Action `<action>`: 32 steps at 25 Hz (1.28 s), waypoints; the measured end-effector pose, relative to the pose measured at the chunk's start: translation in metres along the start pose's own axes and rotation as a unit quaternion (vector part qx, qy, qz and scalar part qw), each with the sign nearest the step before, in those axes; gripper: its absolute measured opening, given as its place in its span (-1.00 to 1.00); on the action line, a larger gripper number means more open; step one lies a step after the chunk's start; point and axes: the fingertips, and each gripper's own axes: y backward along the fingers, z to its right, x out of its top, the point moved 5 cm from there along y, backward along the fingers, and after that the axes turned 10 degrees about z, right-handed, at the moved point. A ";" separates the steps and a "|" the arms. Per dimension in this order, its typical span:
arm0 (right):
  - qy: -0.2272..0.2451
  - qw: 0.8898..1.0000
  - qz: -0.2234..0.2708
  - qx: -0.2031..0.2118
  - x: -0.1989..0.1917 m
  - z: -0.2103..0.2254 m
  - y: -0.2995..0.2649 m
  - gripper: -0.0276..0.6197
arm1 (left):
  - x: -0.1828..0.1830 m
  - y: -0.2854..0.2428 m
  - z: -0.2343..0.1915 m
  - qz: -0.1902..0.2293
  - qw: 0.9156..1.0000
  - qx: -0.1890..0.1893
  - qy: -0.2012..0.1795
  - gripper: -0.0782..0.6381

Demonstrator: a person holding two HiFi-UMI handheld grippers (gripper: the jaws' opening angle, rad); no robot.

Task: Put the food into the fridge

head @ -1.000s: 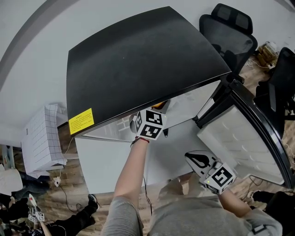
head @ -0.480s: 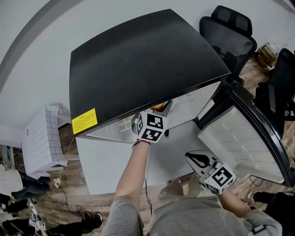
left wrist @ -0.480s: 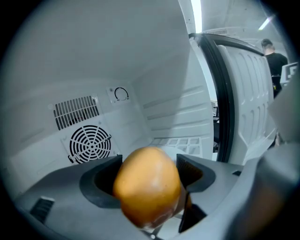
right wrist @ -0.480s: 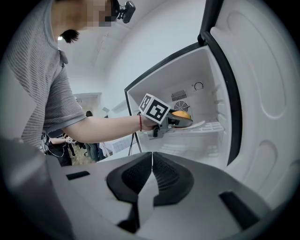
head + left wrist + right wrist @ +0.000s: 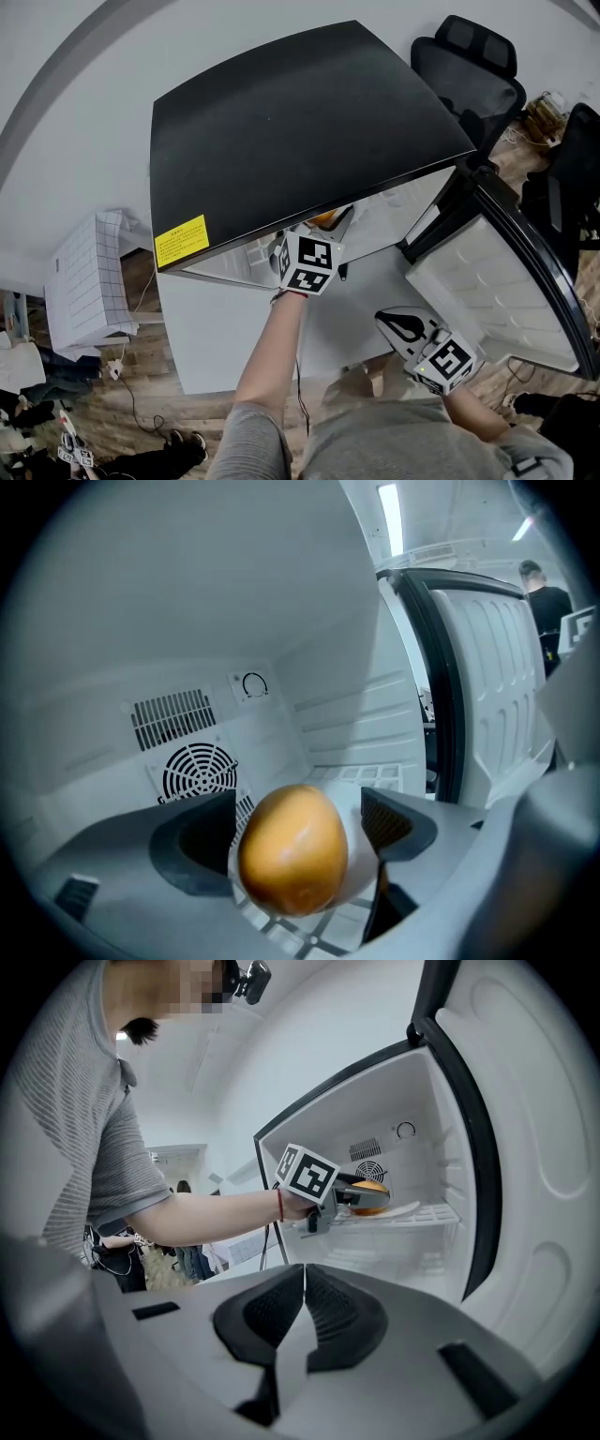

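Food (image 5: 292,848), one smooth orange-brown piece of oval shape, is already inside the fridge (image 5: 281,122). It lies on a white plate (image 5: 417,1208), and the plate rests on the wire shelf (image 5: 441,1215). As I judge, it is nearer to the front edge of the shelf than to the back wall with the round fan grille (image 5: 200,771).

The left tongs (image 5: 298,825) reach in over that front edge, and their jaws have just been opening. The food is between them, but the jaws stand wide. A strip of plate shows between the food and the right pad, so nothing presses on it. I think this is the moment of release: the plate takes the weight, so the tongs need not grip. The piece is round and may roll, so the pull back should probably be straight and slow.

To the right and lower, outside the fridge, the right tongs (image 5: 302,1309) have their jaws closed together with nothing between them. They have no work in this step and seem only to wait out of the way.

Farthest right, the door (image 5: 492,281) stands wide open, which leaves room for the left arm to come out. After that, closing the door looks like what remains.
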 end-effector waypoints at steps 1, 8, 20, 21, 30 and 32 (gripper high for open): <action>0.000 1.000 0.000 0.000 0.000 0.000 0.000 -0.87 | 0.000 0.001 -0.001 0.001 1.000 0.002 0.000 0.36; 0.005 1.000 0.001 0.001 0.002 -0.003 -0.001 -0.87 | 0.005 0.011 -0.005 0.013 1.000 0.021 0.000 0.51; 0.014 1.000 -0.002 0.014 0.008 -0.013 -0.004 -0.87 | 0.014 0.037 -0.001 0.039 0.999 0.027 0.023 0.54; 0.015 1.000 -0.002 0.014 0.008 -0.014 -0.005 -0.87 | 0.015 0.041 0.001 0.043 0.998 0.027 0.025 0.54; 0.016 1.000 0.006 0.012 0.011 -0.018 -0.009 -0.87 | 0.024 0.075 0.014 0.066 0.996 0.025 0.058 0.53; 0.018 1.000 0.006 0.018 0.013 -0.020 -0.011 -0.87 | 0.024 0.082 0.017 0.067 0.995 0.026 0.070 0.53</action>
